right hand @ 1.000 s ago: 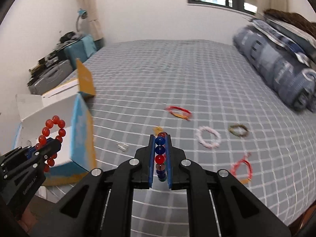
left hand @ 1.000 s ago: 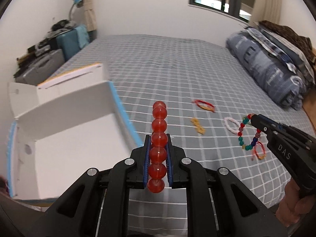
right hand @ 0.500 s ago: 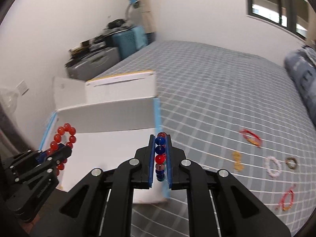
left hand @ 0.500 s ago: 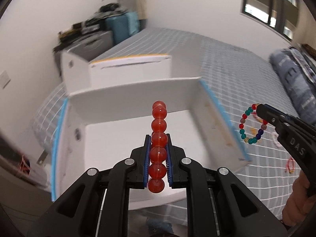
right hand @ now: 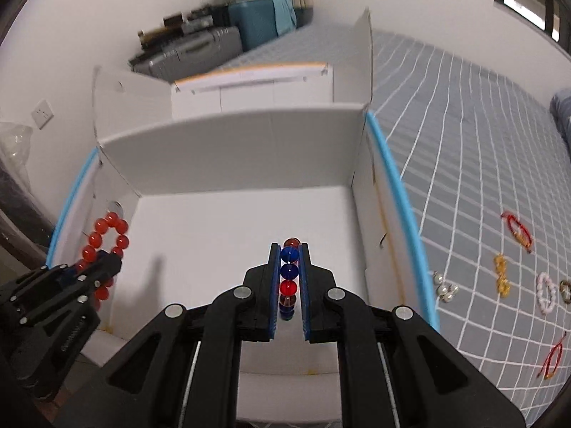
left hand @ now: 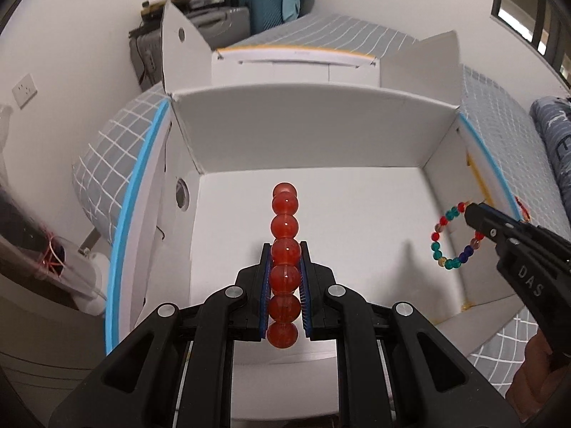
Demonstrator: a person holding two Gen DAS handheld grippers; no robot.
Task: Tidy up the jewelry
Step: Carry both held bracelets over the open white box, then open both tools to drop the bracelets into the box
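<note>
1. The left gripper [left hand: 284, 267] is clamped tight on a red bead bracelet [left hand: 284, 249], seen edge-on as a column of orange-red beads between its blue pads.
2. That bracelet hangs above the white floor of the open cardboard box [left hand: 321, 121], which sits on the grey checked bedspread [right hand: 464, 135].
3. The right gripper [right hand: 289, 271] is closed on a multicoloured bead bracelet [right hand: 289, 267], blue and red beads showing between its pads.
4. From the left wrist view that bracelet [left hand: 453, 239] dangles as a full ring inside the box, near its right wall.
5. More jewelry lies on the bedspread right of the box: pearl earrings [right hand: 444, 287], an amber bracelet [right hand: 501, 274], a pink bracelet [right hand: 546, 292], a red cord bracelet [right hand: 519, 230].
</note>
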